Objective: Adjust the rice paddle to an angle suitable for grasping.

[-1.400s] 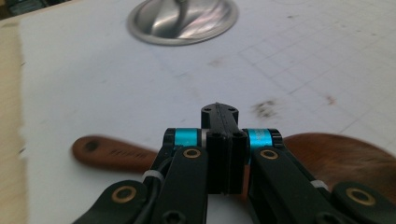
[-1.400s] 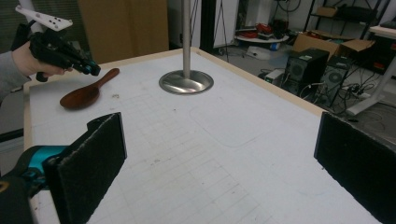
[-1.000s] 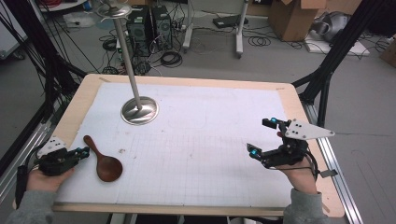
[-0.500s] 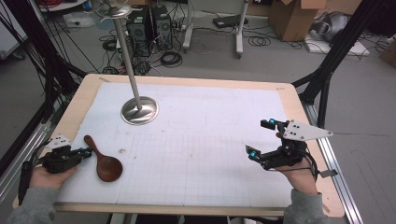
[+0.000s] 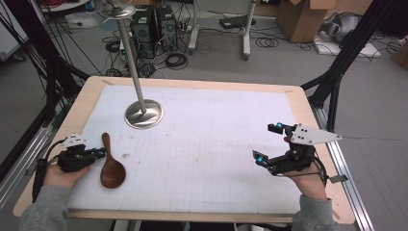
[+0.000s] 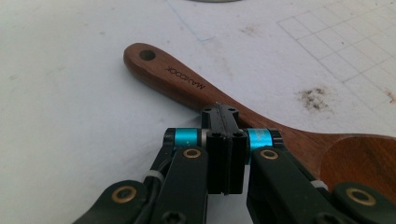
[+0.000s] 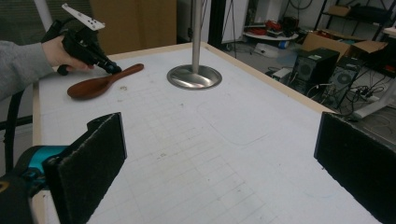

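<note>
A dark wooden spoon [image 5: 111, 166] lies on the white mat at the front left, bowl toward the person. My left gripper [image 5: 100, 153] is shut with nothing between its jaws. In the left gripper view its closed tip [image 6: 223, 114] sits right at the spoon's handle [image 6: 187, 81], near where the handle meets the bowl. My right gripper [image 5: 267, 142] rests at the front right of the mat. It is open, and the pads [image 7: 93, 163] stand wide apart over bare mat. The right gripper view also shows the left gripper [image 7: 112, 69] against the spoon [image 7: 93, 86].
A metal stand with a round base [image 5: 143, 113] and a tall pole rises at the back left of the mat. The wooden table edge [image 5: 308, 110] frames the mat. Computers, cables and boxes lie on the floor beyond.
My left gripper has moved right up to the spoon, and the spoon's handle has swung to the right with it. The right gripper has stayed put.
</note>
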The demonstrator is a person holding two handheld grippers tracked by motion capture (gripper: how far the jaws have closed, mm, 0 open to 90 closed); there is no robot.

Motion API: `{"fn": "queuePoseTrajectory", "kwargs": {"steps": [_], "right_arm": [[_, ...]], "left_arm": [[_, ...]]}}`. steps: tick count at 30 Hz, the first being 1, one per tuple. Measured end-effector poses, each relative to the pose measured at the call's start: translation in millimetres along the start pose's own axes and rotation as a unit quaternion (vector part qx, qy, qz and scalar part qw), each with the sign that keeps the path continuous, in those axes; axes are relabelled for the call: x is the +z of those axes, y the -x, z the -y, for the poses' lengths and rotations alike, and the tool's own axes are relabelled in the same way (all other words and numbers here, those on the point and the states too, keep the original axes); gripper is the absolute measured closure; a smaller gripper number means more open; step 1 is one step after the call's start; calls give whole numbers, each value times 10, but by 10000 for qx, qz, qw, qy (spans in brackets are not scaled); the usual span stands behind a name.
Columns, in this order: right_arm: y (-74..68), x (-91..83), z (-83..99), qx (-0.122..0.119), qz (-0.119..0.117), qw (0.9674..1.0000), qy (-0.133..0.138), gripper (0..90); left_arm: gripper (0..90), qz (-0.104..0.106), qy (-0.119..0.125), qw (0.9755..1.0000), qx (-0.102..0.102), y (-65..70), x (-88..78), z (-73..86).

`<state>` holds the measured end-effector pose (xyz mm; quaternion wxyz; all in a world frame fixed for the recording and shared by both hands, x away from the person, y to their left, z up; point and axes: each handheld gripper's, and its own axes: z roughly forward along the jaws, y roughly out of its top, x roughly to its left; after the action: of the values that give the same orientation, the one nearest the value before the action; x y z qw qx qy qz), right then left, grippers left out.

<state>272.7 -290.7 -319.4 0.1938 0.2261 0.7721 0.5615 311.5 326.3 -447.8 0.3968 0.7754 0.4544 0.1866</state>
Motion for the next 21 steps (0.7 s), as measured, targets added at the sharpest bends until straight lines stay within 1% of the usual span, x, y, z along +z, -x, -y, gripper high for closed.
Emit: {"fn": "queuePoseTrajectory", "kwargs": {"steps": [1,4,6,8,11,14,17,21], "right_arm": [[-1,-8,0,28,5,10000,-19,10],[8,-13,2,-1,16,10000,-5,10],[6,-15,2,20,18,10000,5,10],[6,-17,1,23,15,10000,-2,10],[2,-11,-4,-21,20,10000,7,10],[-6,-3,-8,-45,-15,10000,-10,10],[-15,1,-9,-37,-28,10000,-31,10],[-6,-2,-7,-49,-17,10000,-23,10]], "left_arm": [[897,41,-12,10000,17,13,22,-18],[896,149,-46,9998,118,65,85,-71],[897,170,-15,9997,188,114,128,-94],[896,181,-38,9995,264,139,147,-110],[896,168,-110,9994,274,144,151,-134],[896,207,-190,9990,334,158,173,-172],[896,232,-309,9982,462,187,214,-230],[896,275,-425,9973,531,232,268,-296]]}}
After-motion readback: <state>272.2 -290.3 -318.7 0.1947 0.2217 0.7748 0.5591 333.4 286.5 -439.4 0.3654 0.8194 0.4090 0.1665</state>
